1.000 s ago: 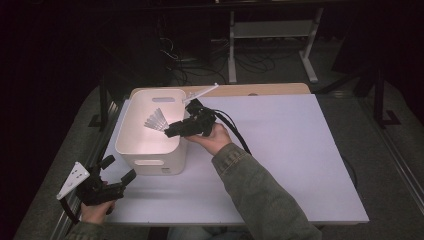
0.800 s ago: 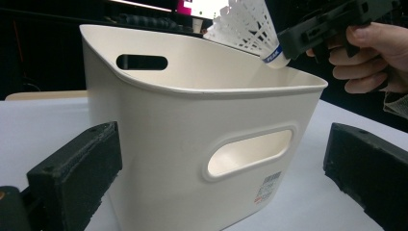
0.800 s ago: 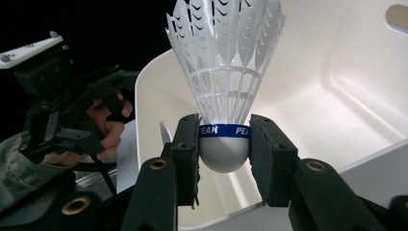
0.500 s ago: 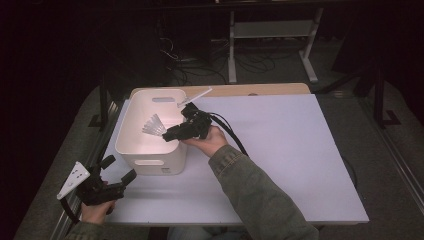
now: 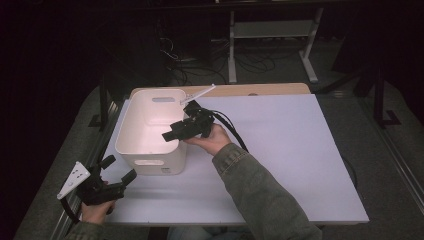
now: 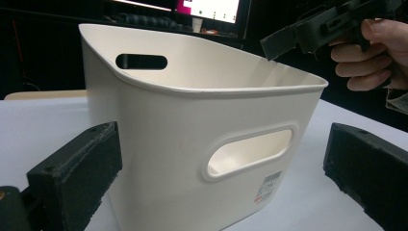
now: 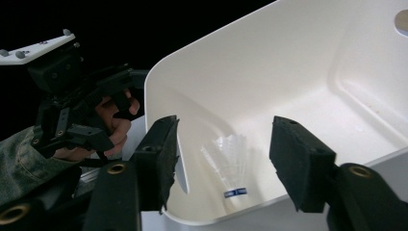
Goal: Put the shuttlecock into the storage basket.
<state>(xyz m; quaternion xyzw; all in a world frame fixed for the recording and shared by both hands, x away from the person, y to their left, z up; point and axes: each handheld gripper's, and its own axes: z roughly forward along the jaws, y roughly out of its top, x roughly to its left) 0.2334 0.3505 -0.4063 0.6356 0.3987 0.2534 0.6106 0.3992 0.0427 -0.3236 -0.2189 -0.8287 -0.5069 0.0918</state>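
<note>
A white bin (image 5: 150, 131) with handle slots stands at the table's left. On its floor lies a white shuttlecock (image 7: 232, 169) with a blue band. My right gripper (image 5: 170, 134) hovers over the bin's right rim, open, pointing down into the bin (image 7: 298, 72); the gap between its jaws (image 7: 226, 127) is empty. My left gripper (image 5: 119, 169) is open near the table's front left corner, just in front of the bin (image 6: 192, 125), its jaws (image 6: 221, 139) spread wide and apart from it. The right gripper (image 6: 312, 30) also appears at the top right of the left gripper view.
The white tabletop (image 5: 290, 150) stretches wide to the right of the bin. A wooden board (image 5: 270, 90) runs along the far edge. Behind the table, a metal rack (image 5: 272, 30) and cables sit on the dark floor.
The right gripper held the shuttlecock over the bin before; it has let go, and the shuttlecock now lies in the bin. The right hand drew back slightly. The left gripper stayed put.
</note>
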